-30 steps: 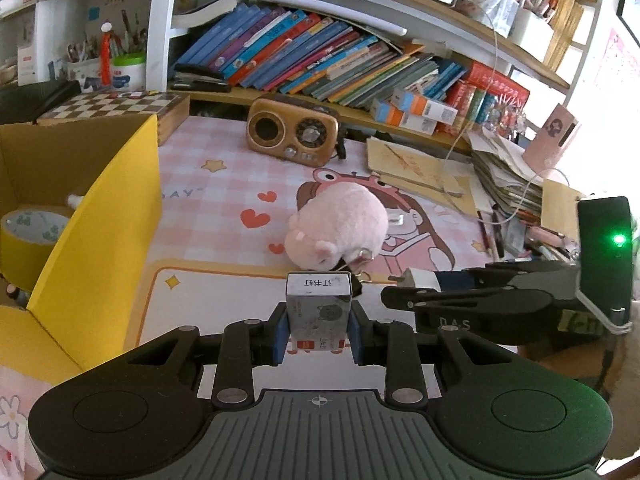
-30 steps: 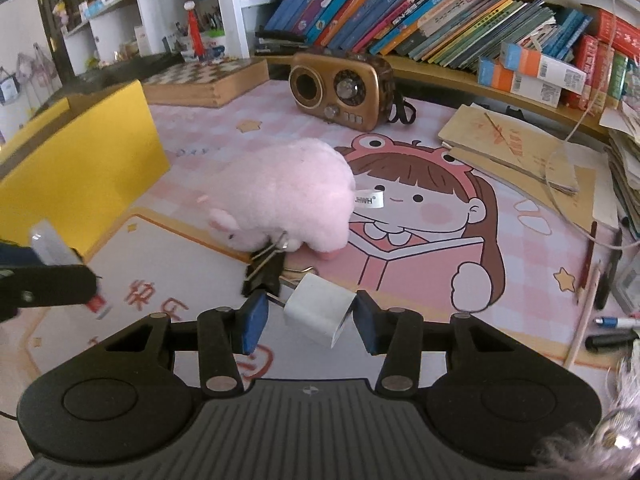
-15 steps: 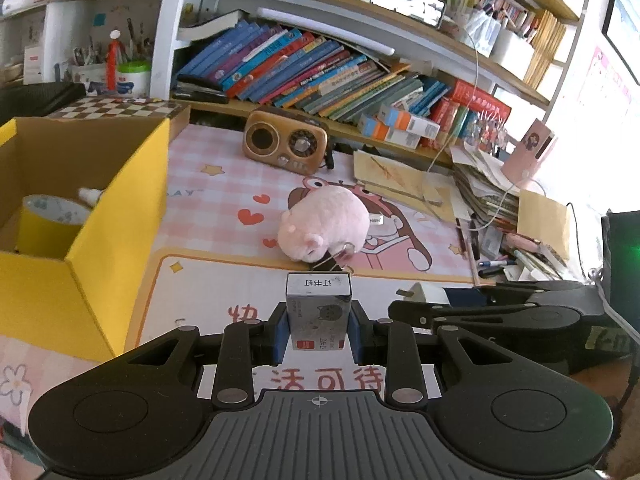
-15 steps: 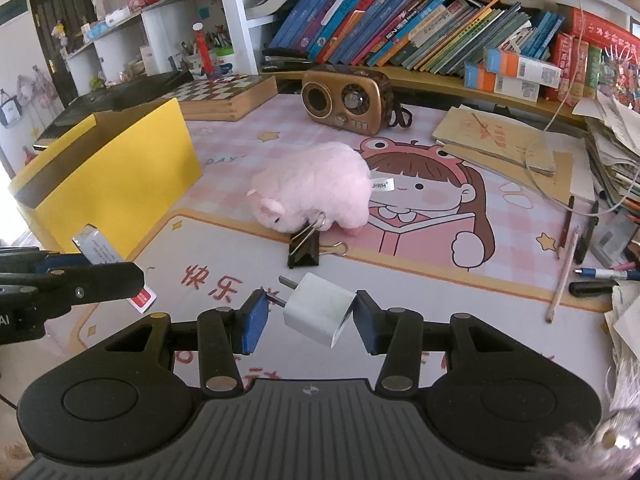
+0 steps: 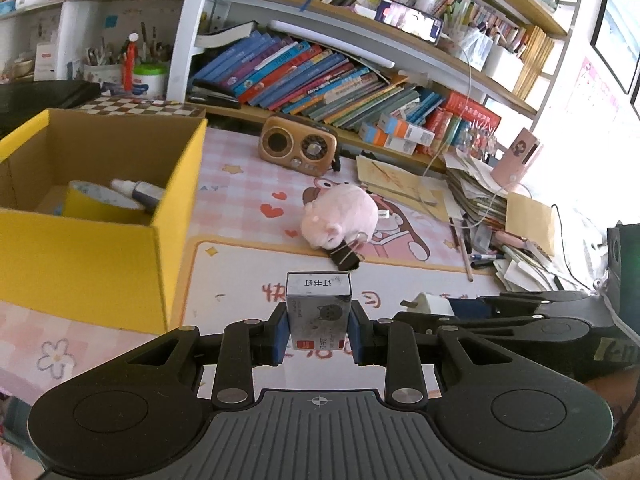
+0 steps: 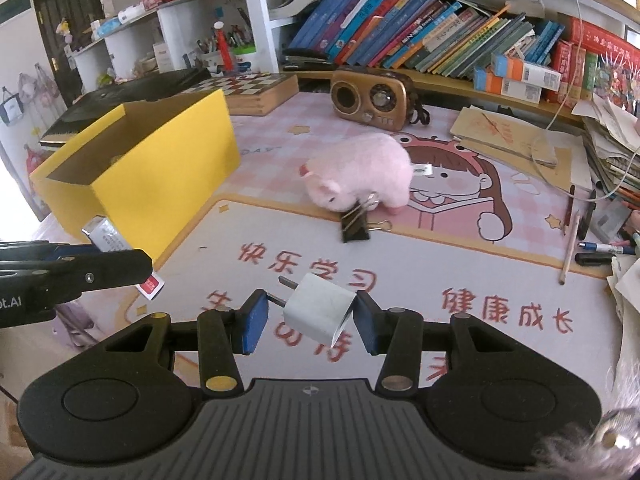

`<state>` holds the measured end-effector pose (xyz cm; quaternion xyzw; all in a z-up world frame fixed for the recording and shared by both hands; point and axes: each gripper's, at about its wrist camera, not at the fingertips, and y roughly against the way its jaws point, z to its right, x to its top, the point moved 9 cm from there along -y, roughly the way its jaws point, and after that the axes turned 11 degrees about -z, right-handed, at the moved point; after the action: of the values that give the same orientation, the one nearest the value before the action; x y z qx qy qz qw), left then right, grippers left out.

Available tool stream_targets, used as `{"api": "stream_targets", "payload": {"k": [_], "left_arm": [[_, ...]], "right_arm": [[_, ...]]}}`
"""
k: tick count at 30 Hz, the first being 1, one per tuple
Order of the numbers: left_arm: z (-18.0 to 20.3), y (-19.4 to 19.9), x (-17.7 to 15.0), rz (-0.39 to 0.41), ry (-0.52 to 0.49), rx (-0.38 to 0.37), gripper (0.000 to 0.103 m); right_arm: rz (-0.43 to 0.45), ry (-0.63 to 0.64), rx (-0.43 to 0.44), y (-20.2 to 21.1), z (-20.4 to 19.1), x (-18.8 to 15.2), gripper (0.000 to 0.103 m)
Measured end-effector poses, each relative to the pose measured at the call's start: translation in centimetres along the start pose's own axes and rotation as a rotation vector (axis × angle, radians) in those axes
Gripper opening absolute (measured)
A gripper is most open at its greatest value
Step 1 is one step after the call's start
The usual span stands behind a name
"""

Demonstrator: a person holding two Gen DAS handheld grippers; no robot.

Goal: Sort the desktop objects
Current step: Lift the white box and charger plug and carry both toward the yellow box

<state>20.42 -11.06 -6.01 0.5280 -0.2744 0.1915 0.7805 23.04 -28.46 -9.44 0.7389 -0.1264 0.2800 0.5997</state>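
Note:
My left gripper is shut on a small grey staple box, held above the desk mat; the box also shows in the right wrist view. My right gripper is shut on a white charger plug, held tilted with its prongs pointing left; it also shows in the left wrist view. A yellow cardboard box stands at the left, holding a tape roll and a small bottle. A pink plush pig and a black binder clip lie mid-desk.
A wooden radio stands at the back before a shelf of books. A chessboard box sits behind the yellow box. Papers, pens and cables pile up at the right edge.
Both grippers have pulled back and risen away from the plush pig, each holding its object. The inside of the yellow box has come into the left wrist view.

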Motion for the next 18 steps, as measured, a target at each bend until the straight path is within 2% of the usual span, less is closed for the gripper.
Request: {"api": "stream_targets", "payload": {"k": [18], "left_arm": [[-4.9,6.5,-5.8,-0.015,0.026,-0.002,0.028]], "right_arm": [[-0.036,0.017,0.019,1.5,-10.1,-5.3,0.044]]}}
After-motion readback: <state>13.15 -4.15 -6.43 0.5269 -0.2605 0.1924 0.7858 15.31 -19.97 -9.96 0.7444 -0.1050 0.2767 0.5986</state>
